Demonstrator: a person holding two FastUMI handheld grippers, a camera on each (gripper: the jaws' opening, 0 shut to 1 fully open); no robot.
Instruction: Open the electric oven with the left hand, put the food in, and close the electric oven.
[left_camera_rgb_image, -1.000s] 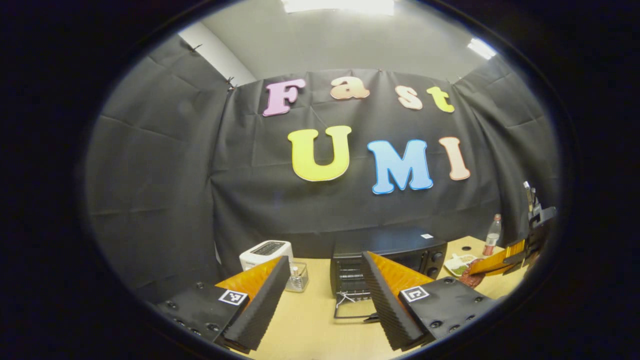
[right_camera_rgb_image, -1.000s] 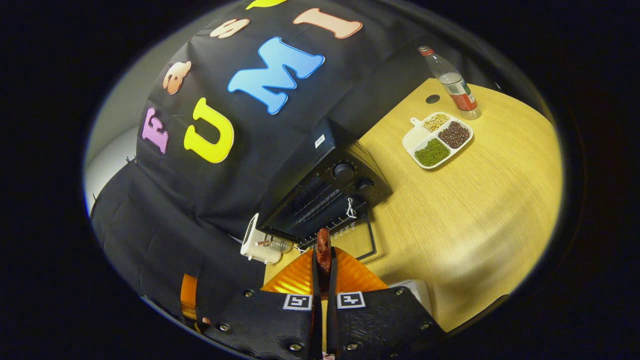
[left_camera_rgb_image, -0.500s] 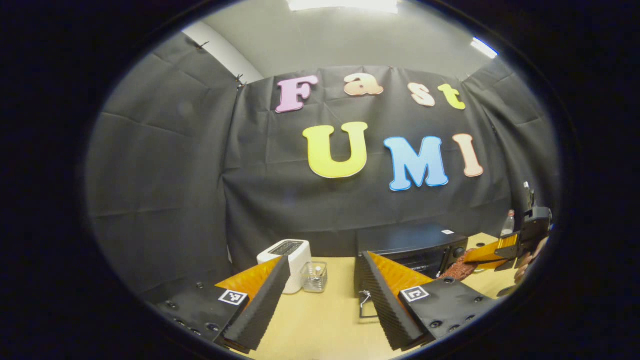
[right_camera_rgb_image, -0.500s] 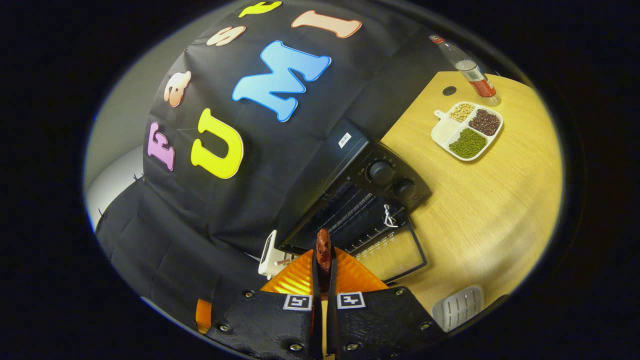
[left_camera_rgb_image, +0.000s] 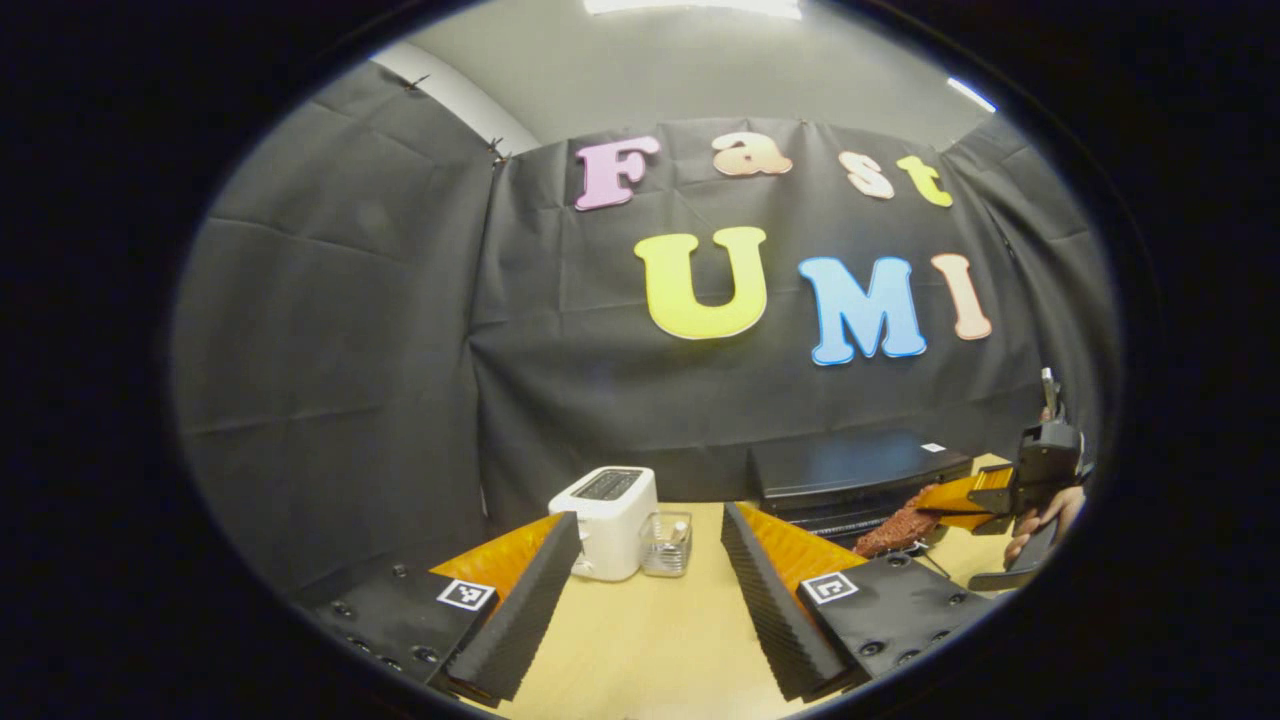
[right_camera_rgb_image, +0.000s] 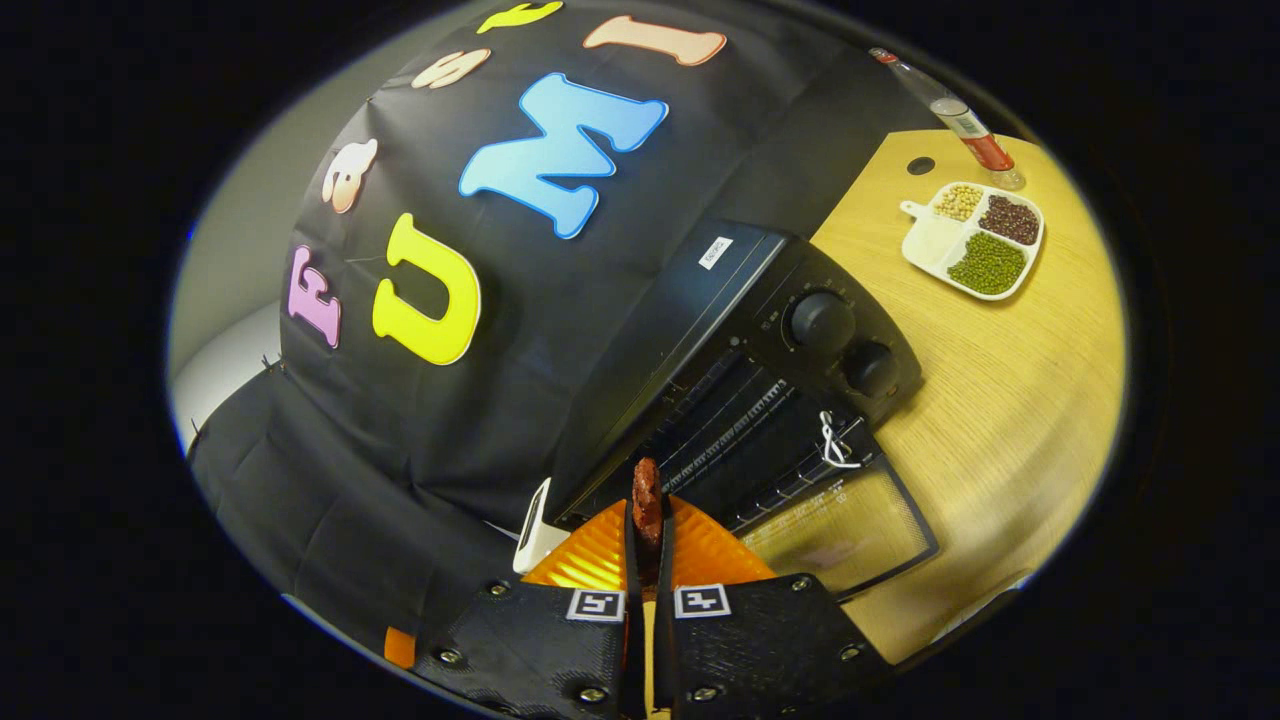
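Note:
In the right gripper view, the black electric oven (right_camera_rgb_image: 690, 320) stands with its glass door (right_camera_rgb_image: 850, 520) folded down flat on the table, and its wire rack (right_camera_rgb_image: 740, 420) shows inside. My right gripper (right_camera_rgb_image: 647, 520) is shut on a reddish-brown piece of food (right_camera_rgb_image: 647, 492), held just in front of the oven's opening at its left end. In the left gripper view, my left gripper (left_camera_rgb_image: 640, 590) is open over the table with nothing between its fingers. The oven (left_camera_rgb_image: 855, 468) lies to its right. There the right gripper (left_camera_rgb_image: 940, 500) holds the food (left_camera_rgb_image: 897, 527) at the oven's front.
A white toaster (left_camera_rgb_image: 605, 508) and a small clear holder (left_camera_rgb_image: 667, 529) stand left of the oven. A white divided tray of beans (right_camera_rgb_image: 975, 250) and a bottle (right_camera_rgb_image: 965, 125) sit on the wooden table (right_camera_rgb_image: 1010, 400) beyond the oven. A hand (left_camera_rgb_image: 1040, 515) grips the right tool.
The right gripper has carried the food closer to the open oven, which now looms larger. The left gripper has swung away to the left, so the oven has slid to the right in its view.

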